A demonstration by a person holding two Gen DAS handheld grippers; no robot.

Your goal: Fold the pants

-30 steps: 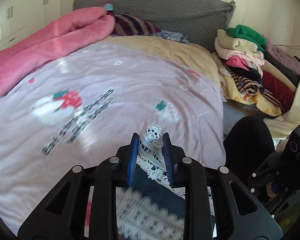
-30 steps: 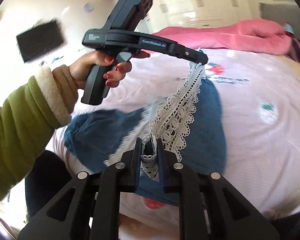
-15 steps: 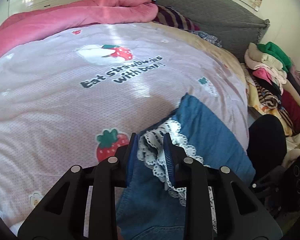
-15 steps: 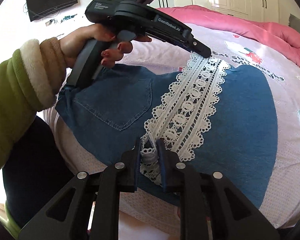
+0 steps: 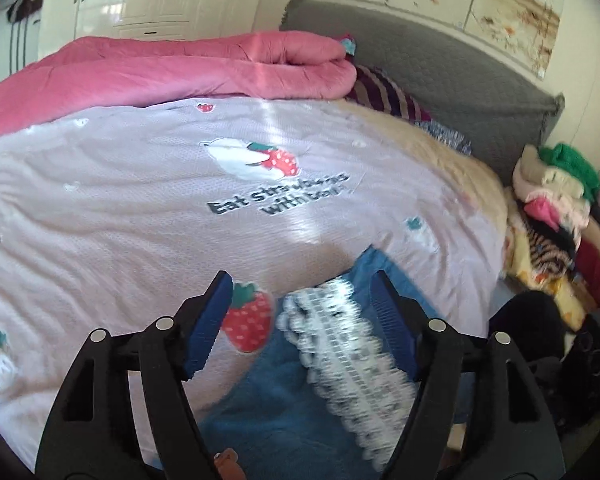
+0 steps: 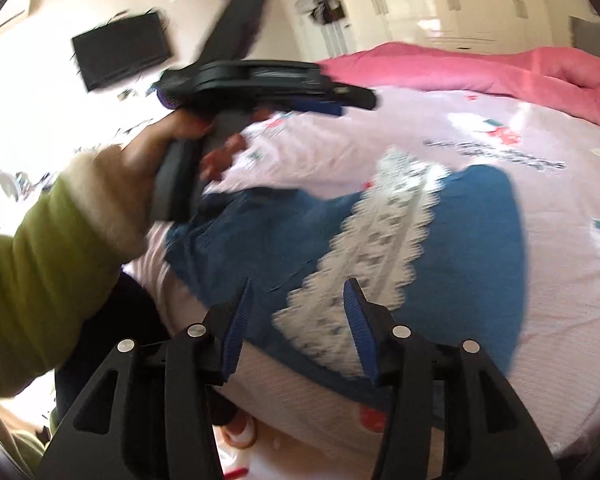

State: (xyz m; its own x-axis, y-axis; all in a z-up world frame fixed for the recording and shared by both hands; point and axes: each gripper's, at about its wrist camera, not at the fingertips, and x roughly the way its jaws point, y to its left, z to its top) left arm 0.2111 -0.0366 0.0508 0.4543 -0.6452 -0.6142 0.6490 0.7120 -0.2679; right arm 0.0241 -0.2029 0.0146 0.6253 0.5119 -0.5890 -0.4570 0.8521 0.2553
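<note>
Right wrist view shows one bed with a strawberry-print sheet [image 6: 440, 128], and on it one pair of blue denim pants [image 6: 472, 240] with one white lace strip [image 6: 384, 224], lying flat. Two grippers, left gripper [image 5: 302, 316] and right gripper [image 6: 298, 320], have just been opening; both stand spread, gripping nothing.

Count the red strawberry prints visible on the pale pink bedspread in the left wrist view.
3. One big red strawberry print lies between the left gripper's fingers, one above the printed words, one small near the pink quilt. The blue denim pants may hide others.
</note>
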